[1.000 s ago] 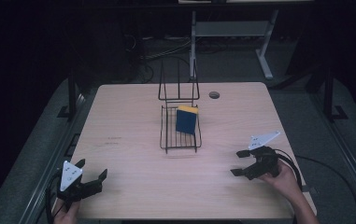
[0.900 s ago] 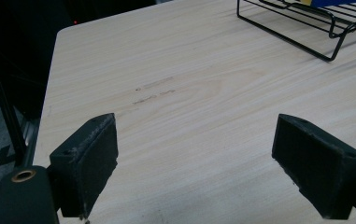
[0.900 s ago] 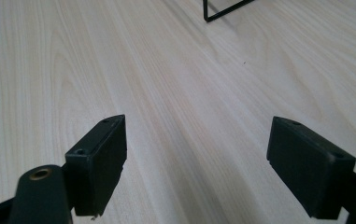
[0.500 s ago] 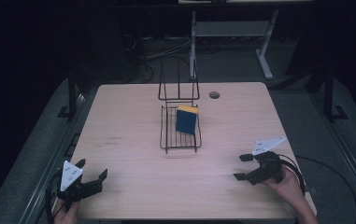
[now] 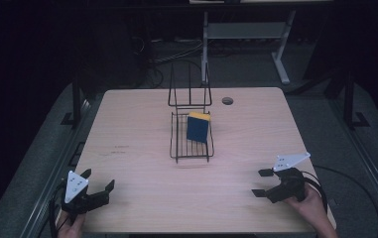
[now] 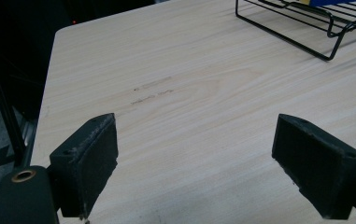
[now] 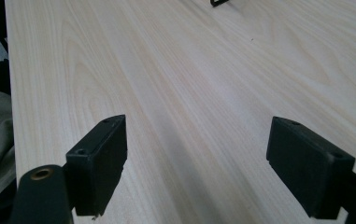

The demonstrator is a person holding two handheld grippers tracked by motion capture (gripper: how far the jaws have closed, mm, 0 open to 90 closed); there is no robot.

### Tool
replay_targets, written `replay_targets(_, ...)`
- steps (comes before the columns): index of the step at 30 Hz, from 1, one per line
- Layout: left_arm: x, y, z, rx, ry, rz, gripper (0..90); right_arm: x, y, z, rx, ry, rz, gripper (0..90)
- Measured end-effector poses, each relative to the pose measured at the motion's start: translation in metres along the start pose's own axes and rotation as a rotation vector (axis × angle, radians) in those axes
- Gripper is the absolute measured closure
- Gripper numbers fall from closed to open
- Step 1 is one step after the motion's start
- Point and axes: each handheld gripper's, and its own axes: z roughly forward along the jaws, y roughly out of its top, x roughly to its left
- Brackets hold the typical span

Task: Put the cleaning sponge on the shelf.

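Sponge (image 5: 198,127) sits in wire rack (image 5: 192,144), frame ctr. Left tongs (image 5: 97,189) lower left, right tongs (image 5: 261,182) lower right: both released, empty, over counter (image 5: 142,129). Placement looks done; nothing left in hand.

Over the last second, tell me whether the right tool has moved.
Yes. The right tool, jaws open, has drawn back from the wire rack toward the person's edge of the table, and slightly outward to the right.

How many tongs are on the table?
2. The left tongs are at the near left corner of the table, jaws open. The right tongs are at the near right corner, also open. Neither holds anything.
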Motion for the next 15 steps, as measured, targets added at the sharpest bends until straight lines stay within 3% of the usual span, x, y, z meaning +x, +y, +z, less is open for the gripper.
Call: replay_targets(15,0.0,0.0,0.0,-0.001,0.0,-0.003,13.9,0.007,-0.011,-0.005,-0.012,-0.012,0.003,20.0)
